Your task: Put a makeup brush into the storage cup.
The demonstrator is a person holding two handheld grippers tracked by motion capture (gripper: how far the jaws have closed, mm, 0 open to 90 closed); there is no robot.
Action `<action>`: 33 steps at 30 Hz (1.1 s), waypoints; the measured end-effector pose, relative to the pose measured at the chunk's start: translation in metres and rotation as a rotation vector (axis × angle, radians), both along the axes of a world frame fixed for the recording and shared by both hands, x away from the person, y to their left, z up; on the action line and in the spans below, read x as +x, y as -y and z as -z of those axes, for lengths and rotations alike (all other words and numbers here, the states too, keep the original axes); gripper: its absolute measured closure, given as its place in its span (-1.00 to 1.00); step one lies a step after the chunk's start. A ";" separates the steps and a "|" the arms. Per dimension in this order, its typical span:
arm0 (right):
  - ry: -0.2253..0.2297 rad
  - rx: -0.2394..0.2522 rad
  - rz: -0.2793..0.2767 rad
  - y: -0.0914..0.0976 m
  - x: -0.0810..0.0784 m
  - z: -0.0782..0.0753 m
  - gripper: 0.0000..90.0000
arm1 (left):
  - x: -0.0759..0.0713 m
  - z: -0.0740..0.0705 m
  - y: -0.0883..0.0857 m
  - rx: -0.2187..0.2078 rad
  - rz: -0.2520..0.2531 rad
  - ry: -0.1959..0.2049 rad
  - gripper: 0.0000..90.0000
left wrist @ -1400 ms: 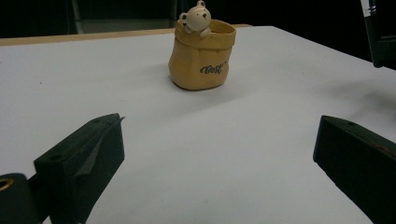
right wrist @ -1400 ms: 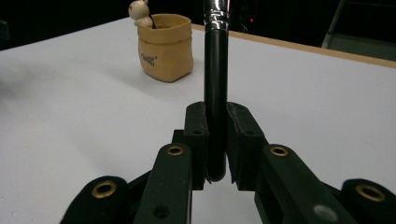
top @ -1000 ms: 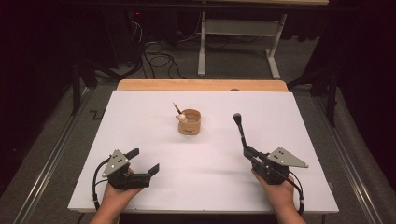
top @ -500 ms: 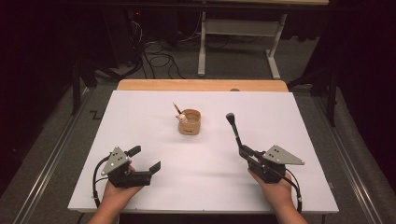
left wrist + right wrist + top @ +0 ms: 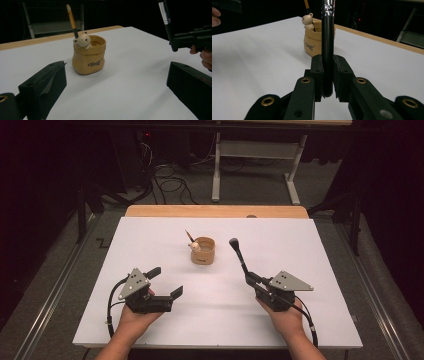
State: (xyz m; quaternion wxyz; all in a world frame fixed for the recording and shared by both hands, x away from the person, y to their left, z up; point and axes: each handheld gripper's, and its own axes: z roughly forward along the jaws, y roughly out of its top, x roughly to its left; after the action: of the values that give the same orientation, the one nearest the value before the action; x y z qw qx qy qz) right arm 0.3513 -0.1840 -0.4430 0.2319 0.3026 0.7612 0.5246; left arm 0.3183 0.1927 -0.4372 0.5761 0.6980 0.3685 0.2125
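Note:
A tan pot (image 5: pixel 202 251) with a small bear figure on its rim stands at the middle of the white table (image 5: pixel 150 235). An orange-handled brush (image 5: pixel 190 236) leans out of the pot. My right gripper (image 5: pixel 250 279) is shut on the handle of a black makeup brush (image 5: pixel 239 254), whose head points up and away just right of the pot. In the right gripper view the pads clamp the black handle (image 5: pixel 327 45), with the pot (image 5: pixel 312 42) behind. My left gripper (image 5: pixel 166 281) stands open at front left, the pot (image 5: pixel 88 58) ahead between its jaws.
A wooden board edge (image 5: pixel 215 211) runs along the table's far side. Beyond it, on the floor, are a metal frame (image 5: pixel 255 165) and loose cables (image 5: pixel 165 175). Bare white surface lies between both hands and around the pot.
My right gripper has carried the black brush leftward, closer to the pot. My left gripper has lifted slightly and shifted a little forward, still open.

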 end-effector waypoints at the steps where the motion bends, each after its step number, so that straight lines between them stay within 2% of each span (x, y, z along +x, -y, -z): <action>1: 0.004 0.001 -0.006 -0.001 0.001 0.000 0.80 | 0.001 -0.001 0.002 -0.002 0.002 0.001 -0.93; 19: 0.010 0.027 -0.064 -0.026 0.002 0.001 0.79 | 0.015 -0.008 0.035 -0.021 0.039 0.007 -0.91; 27: 0.014 0.045 -0.106 -0.035 -0.002 0.003 0.80 | 0.020 -0.010 0.049 -0.024 0.070 -0.010 -0.89; 33: 0.020 0.051 -0.120 -0.038 -0.005 0.003 0.80 | 0.024 -0.011 0.054 -0.044 0.080 -0.022 -0.85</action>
State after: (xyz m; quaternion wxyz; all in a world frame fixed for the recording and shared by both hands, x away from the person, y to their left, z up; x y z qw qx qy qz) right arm 0.3466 -0.1460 -0.4464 0.1999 0.2570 0.7621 0.5597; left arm 0.3422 0.1387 -0.4261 0.5954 0.7014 0.3512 0.1736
